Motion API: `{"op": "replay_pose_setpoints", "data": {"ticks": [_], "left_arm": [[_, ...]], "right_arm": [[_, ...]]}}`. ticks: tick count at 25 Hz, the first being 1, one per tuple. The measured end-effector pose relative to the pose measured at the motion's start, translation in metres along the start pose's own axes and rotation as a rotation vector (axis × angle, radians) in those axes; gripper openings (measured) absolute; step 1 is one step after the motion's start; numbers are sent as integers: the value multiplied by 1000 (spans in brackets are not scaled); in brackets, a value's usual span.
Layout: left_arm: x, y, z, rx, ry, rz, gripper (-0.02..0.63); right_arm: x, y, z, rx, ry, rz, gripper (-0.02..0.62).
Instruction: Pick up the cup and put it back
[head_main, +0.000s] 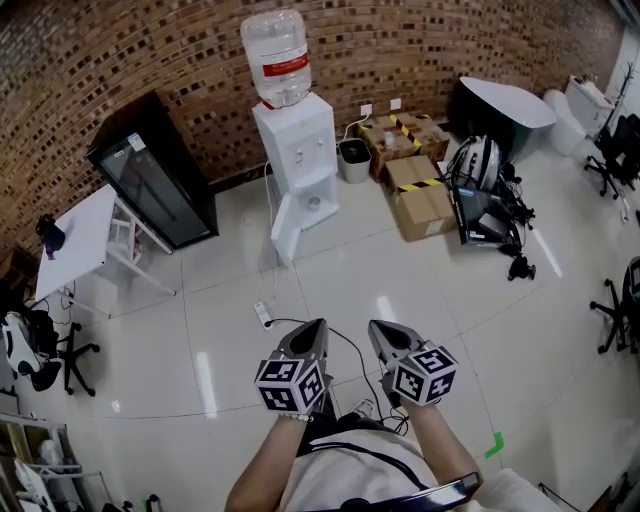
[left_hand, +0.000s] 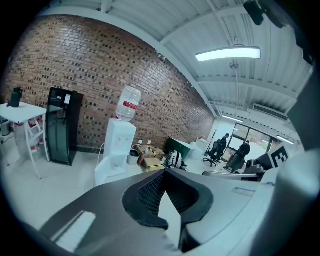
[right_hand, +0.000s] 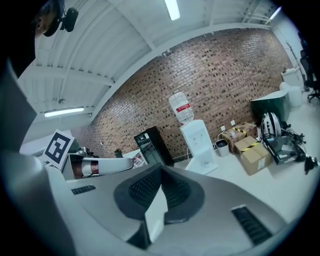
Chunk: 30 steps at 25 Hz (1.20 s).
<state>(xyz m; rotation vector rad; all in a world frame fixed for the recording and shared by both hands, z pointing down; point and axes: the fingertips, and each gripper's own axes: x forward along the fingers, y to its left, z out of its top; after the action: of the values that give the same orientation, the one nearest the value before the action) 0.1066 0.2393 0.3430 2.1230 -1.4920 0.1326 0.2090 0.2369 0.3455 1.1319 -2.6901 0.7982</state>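
**Both jaws shut and empty above a glossy tiled floor**

Left gripper (head_main: 318, 326) and right gripper (head_main: 374, 328) side by side, near each other but not touching. Matte dark grey shells tapering to points, each backed by a black-and-white marker cube. Jaws of both pressed together at the tips, ribbed black pads meeting, nothing held between them in either gripper view.

Underneath and ahead, a floor (head_main: 200, 330) of large white tiles, glossy and streaked with reflected light. On it a white power strip (head_main: 264, 315), a thin black cable (head_main: 345, 345) curling back toward the grippers, and a small green tape mark (head_main: 494, 446) off to the right.

At the back, a wall (head_main: 120, 60) of rough red-brown brick. Against it a boxy white water dispenser (head_main: 295, 140), topped by a clear inverted bottle (head_main: 275, 55) with a red label, lower door swung open. To its left a black cabinet (head_main: 150, 185) with a glass front, then a white surface (head_main: 80, 240) on thin legs. To its right a small bin (head_main: 353, 160), then cardboard boxes (head_main: 420, 195) banded with yellow-and-black striped tape.

Whereabouts of the cup not settled by any view. Only a small pale round shape (head_main: 314, 204) in the dispenser's open lower compartment, too small to name.
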Motion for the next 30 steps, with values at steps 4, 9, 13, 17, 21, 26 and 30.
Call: {"op": "replay_pose_setpoints", "data": {"ticks": [4, 9, 13, 17, 21, 26, 30], "left_arm": [[13, 9, 5, -5, 6, -4, 3], [44, 21, 16, -11, 16, -27, 3], [72, 38, 27, -10, 27, -38, 3], [102, 64, 47, -3, 36, -43, 3], [126, 98, 70, -10, 36, -40, 3], [150, 139, 97, -23, 32, -33, 3], [165, 165, 111, -28, 35, -33, 3]], "right_arm": [[12, -4, 3, 0, 6, 1, 11], [32, -17, 17, 0, -3, 6, 12], [58, -29, 32, 2, -12, 10, 12], [97, -44, 50, 11, -7, -3, 12], [139, -52, 69, 8, -2, -5, 12], [191, -56, 86, 9, 6, -1, 14], [228, -61, 94, 9, 9, 0, 14]]}}
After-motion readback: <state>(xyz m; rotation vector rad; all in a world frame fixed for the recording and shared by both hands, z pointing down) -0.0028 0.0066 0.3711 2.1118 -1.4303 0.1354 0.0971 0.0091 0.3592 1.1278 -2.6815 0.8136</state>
